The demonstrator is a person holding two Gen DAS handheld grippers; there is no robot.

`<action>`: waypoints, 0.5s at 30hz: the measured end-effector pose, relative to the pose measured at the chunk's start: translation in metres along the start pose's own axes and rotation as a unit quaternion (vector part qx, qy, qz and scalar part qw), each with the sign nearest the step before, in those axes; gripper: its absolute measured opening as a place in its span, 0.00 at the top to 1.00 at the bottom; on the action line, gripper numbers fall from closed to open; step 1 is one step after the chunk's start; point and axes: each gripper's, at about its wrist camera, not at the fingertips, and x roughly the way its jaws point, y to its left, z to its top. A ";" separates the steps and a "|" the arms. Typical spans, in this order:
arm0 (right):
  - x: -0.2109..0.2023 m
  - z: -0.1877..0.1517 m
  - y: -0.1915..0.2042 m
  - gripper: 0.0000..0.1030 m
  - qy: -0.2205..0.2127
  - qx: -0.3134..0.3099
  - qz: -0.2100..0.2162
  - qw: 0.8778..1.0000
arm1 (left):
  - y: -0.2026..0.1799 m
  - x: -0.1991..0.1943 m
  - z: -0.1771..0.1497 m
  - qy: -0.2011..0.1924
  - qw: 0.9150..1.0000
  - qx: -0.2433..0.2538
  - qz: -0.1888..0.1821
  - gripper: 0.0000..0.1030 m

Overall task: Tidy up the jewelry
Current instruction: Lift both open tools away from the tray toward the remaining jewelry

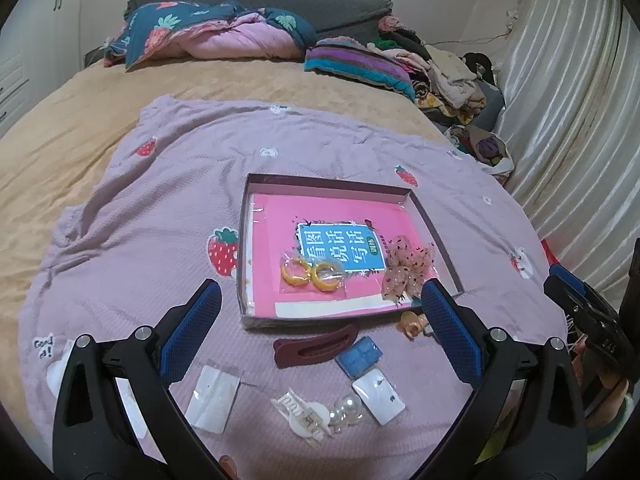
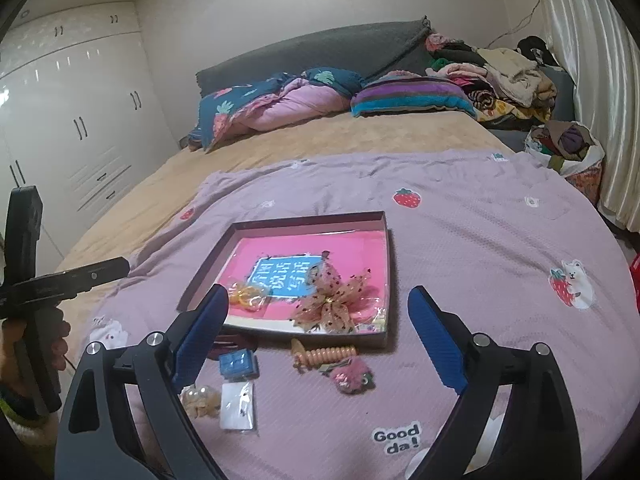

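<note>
On the bed, over a lilac strawberry-print blanket [image 1: 168,208], sits a shallow box tray [image 1: 436,224] lined with a pink booklet [image 1: 276,216]. Inside the tray lie a clear packet of yellow hoop earrings [image 1: 314,276] and, just to its right, a sheer pink bow with dark specks [image 1: 406,268]. Both grippers hang above the blanket near the tray's front edge with nothing between their blue pads. The left gripper [image 1: 320,320] has its jaws spread wide, and the right gripper [image 2: 318,332] is likewise wide apart and empty. Loose pieces lie on the blanket in front of the tray: a dark red hair clip [image 1: 312,346], a small blue box [image 1: 359,356], two white earring cards [image 1: 378,398], a white claw clip [image 1: 302,414] touching a cluster of pearl beads [image 1: 346,414], a peach spiral hair tie [image 2: 324,356] and a fuzzy pink strawberry ornament [image 2: 352,378]. Folded quilts and piled clothes [image 1: 444,76] sit at the headboard end
</note>
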 end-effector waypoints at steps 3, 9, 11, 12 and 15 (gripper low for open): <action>-0.005 -0.006 0.006 0.12 0.001 -0.006 0.004 1.000 | 0.000 -0.007 -0.005 -0.004 1.000 0.000 -0.001 0.09; -0.015 -0.016 0.015 0.12 0.003 -0.014 0.012 1.000 | 0.000 -0.016 -0.017 -0.006 1.000 -0.001 0.001 0.09; -0.018 -0.019 0.018 0.12 0.004 -0.017 0.014 1.000 | 0.000 -0.018 -0.021 -0.006 1.000 -0.001 0.000 0.09; -0.018 -0.020 0.018 0.12 0.004 -0.018 0.015 1.000 | -0.001 -0.019 -0.023 -0.006 1.000 -0.001 0.002 0.09; -0.020 -0.025 0.021 0.12 0.006 -0.021 0.015 1.000 | 0.001 -0.021 -0.029 -0.004 1.000 -0.002 0.004 0.09</action>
